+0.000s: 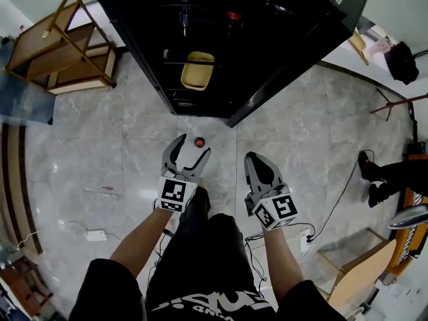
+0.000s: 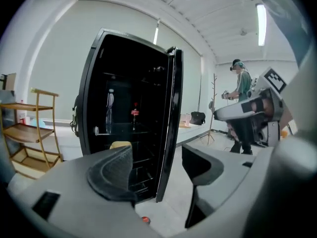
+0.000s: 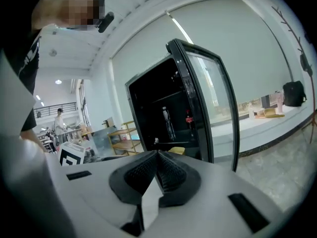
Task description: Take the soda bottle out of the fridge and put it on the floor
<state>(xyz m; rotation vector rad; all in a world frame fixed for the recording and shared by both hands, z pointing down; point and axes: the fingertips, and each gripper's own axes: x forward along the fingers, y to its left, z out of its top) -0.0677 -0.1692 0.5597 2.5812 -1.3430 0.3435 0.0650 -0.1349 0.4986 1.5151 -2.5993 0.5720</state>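
The black fridge [image 1: 134, 19] stands open, its door [image 1: 294, 65] swung out to the right. Inside it, a dark soda bottle with a red label [image 2: 134, 114] stands on a shelf beside a clear bottle [image 2: 110, 108], with a yellow container [image 1: 198, 70] lower down. A small red-topped dark thing [image 1: 199, 142], apparently a bottle seen from above, stands on the floor in front of the fridge. My left gripper [image 1: 194, 145] hovers over it, open, with nothing touching its pads; in the left gripper view only the red top [image 2: 145, 220] shows below the jaws. My right gripper [image 1: 253, 156] is shut and empty beside it.
A wooden shelf rack [image 1: 63, 45] stands left of the fridge. A white power strip [image 1: 97, 235] and cables lie on the grey tiled floor. Another person's legs [image 1: 384, 179] and a wooden chair [image 1: 354, 276] are at the right. A coat stand [image 2: 214, 108] is by the far wall.
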